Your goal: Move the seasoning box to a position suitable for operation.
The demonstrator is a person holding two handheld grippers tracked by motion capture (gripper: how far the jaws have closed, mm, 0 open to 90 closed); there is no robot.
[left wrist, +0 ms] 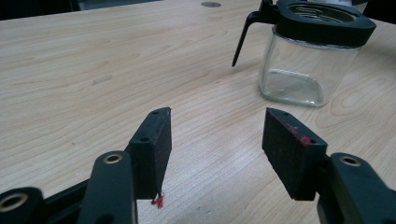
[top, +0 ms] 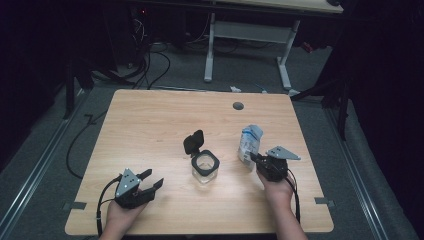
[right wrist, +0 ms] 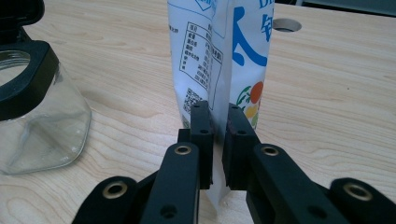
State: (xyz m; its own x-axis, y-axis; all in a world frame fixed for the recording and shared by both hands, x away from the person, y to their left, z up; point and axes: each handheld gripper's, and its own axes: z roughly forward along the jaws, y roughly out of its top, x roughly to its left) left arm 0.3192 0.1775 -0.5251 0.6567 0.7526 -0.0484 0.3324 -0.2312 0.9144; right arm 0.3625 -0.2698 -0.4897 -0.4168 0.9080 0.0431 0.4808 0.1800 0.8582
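A clear glass jar with a black rim and its black lid flipped up stands at the middle of the wooden table; the jar looks empty in the left gripper view, and the jar also shows at the left of the right gripper view. A white and blue pouch stands upright to its right. My right gripper is shut on the pouch, pinching its side seam low down. My left gripper rests near the table's front left, open, with bare wood between the jaws of the left gripper.
A round cable hole lies at the table's far side. Beyond the table stand a white desk frame and loose cables on the grey floor. Bare wood stretches across the table's left and far parts.
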